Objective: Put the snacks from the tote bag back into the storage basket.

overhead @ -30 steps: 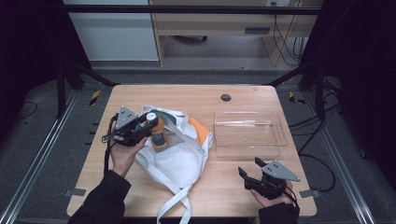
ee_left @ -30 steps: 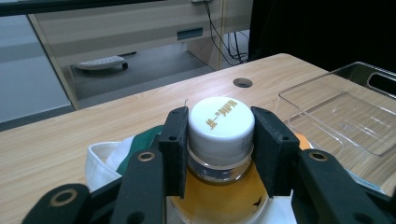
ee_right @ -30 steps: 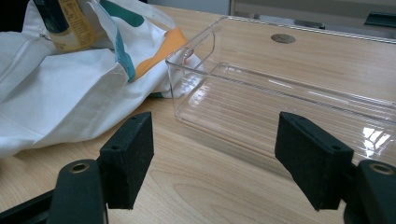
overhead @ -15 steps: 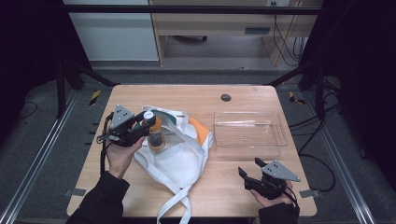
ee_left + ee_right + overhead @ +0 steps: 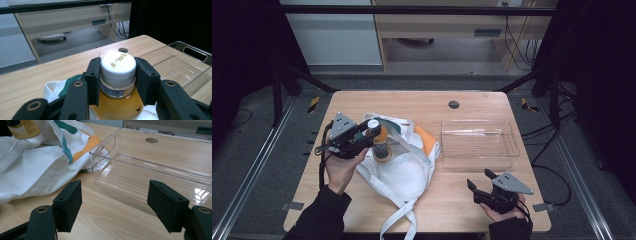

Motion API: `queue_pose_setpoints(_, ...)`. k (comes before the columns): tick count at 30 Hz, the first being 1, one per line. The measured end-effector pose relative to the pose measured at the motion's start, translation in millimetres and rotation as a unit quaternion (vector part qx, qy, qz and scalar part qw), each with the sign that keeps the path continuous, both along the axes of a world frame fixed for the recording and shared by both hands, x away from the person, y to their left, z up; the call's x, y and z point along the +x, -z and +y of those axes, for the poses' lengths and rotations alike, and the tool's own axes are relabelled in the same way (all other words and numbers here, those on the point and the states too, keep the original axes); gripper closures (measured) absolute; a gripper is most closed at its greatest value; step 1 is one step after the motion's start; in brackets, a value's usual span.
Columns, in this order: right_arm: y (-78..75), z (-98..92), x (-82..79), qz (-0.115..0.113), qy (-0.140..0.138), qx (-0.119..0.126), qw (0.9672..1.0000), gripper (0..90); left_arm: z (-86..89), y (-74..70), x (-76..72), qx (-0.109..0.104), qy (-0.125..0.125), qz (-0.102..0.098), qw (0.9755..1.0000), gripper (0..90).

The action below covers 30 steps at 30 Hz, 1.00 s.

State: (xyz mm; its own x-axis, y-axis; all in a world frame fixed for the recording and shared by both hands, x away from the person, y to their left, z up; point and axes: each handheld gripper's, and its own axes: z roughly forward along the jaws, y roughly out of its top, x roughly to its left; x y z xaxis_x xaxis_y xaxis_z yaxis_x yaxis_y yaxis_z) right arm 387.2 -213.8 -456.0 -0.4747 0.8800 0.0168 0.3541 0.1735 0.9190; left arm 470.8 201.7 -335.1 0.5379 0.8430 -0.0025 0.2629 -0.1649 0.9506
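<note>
Left gripper view: the left hand-held gripper (image 5: 118,82) clamps the bottle (image 5: 117,105) at its white cap (image 5: 118,67). Full of liquid, it likely hangs heavy and slick, so the ridged cap seems the surest hold. Right hand-held gripper (image 5: 115,202) gapes wide, empty.

Left tool (image 5: 371,134) lifted bottle (image 5: 381,145) higher above white bag (image 5: 404,170).

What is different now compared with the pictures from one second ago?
The left gripper, shut on the bottle, lifted it slightly higher out of the white bag. The right gripper stayed open at the table's near edge; the clear tray did not move.
</note>
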Motion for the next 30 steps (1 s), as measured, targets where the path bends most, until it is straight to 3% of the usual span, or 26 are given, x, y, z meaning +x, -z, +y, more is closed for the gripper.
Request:
queue_pose_setpoints(18, 0.8, 0.3, 0.1, 0.002, 0.002, -0.001, 1.0000, 27.9, -8.6, -20.0, -13.0, -0.016, 0.012, -0.014, 0.9997, 58.5)
queue_pose_setpoints(30, 0.5, 0.4, -0.2, 0.001, 0.002, 0.001, 1.0000, 27.8, -28.9, -32.1, -13.4, -0.004, 0.023, -0.018, 0.9996, 58.6)
